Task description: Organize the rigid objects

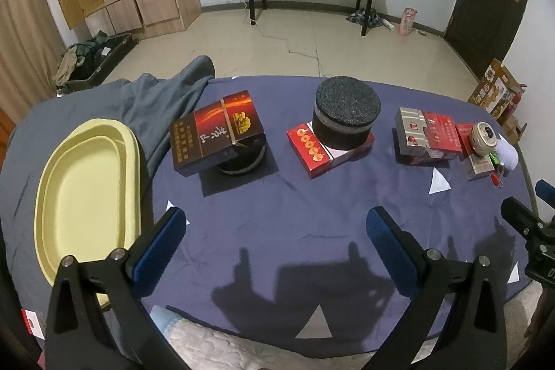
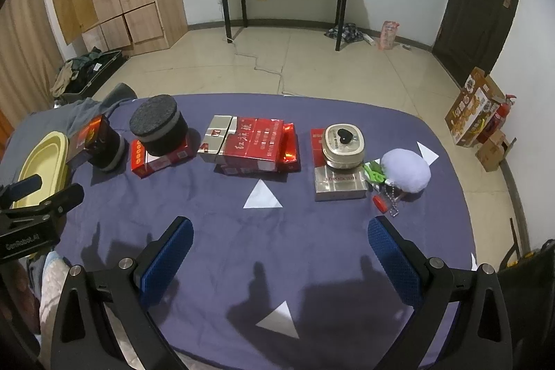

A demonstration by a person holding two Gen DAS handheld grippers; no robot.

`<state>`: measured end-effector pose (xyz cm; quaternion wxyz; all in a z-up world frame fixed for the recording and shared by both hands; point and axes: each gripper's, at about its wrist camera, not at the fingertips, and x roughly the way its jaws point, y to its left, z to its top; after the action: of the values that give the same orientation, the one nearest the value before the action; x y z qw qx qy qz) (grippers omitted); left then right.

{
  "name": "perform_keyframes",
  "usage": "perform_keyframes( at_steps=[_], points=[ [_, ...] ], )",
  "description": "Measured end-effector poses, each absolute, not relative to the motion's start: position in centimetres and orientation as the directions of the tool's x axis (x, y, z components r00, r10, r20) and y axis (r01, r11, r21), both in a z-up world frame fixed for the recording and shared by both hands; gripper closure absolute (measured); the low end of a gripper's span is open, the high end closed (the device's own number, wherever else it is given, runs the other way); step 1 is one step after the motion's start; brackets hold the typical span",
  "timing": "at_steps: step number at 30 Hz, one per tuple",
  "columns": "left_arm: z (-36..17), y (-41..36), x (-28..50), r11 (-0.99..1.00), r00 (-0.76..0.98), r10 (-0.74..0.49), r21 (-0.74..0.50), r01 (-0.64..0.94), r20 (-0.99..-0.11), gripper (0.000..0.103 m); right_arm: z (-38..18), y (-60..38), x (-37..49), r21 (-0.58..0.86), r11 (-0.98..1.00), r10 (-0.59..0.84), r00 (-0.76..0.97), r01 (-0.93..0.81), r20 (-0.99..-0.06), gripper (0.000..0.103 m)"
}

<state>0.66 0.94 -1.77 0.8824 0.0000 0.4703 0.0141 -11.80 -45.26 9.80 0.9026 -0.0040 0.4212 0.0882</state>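
Four stacks line the far edge of a blue-clothed table (image 2: pixel 312 248): brown box (image 1: pixel 216 132) on a dark puck, foam cylinder (image 1: pixel 345 113) on a red box (image 1: pixel 314 151), red-silver cartons (image 2: pixel 249 144), a tin (image 2: pixel 343 141) on a box. Yellow tray (image 1: pixel 86 196) at the left edge. Left gripper (image 1: pixel 275 227) and right gripper (image 2: pixel 279 233) hover released, empty, near the front edge.

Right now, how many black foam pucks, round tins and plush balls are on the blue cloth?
Black foam pucks: 2
Round tin: 1
White plush ball: 1
Total: 4
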Motion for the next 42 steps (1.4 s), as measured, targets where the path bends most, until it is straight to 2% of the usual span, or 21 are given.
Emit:
perform_keyframes(
  at_steps=[28,42],
  points=[
    [-1.77,0.48,0.57,0.998,0.569,0.053,0.061,-0.006,-0.820,0.000,9.44,-45.13,-11.57,0.060,0.983,0.156,0.627,-0.172,-0.764,0.000],
    [-2.03,0.82,0.82,0.999,0.562,0.040,0.044,-0.006,-0.826,0.000,9.42,-45.29,-11.53,0.062,0.984,0.154,0.625,-0.166,-0.765,0.000]
  ],
)
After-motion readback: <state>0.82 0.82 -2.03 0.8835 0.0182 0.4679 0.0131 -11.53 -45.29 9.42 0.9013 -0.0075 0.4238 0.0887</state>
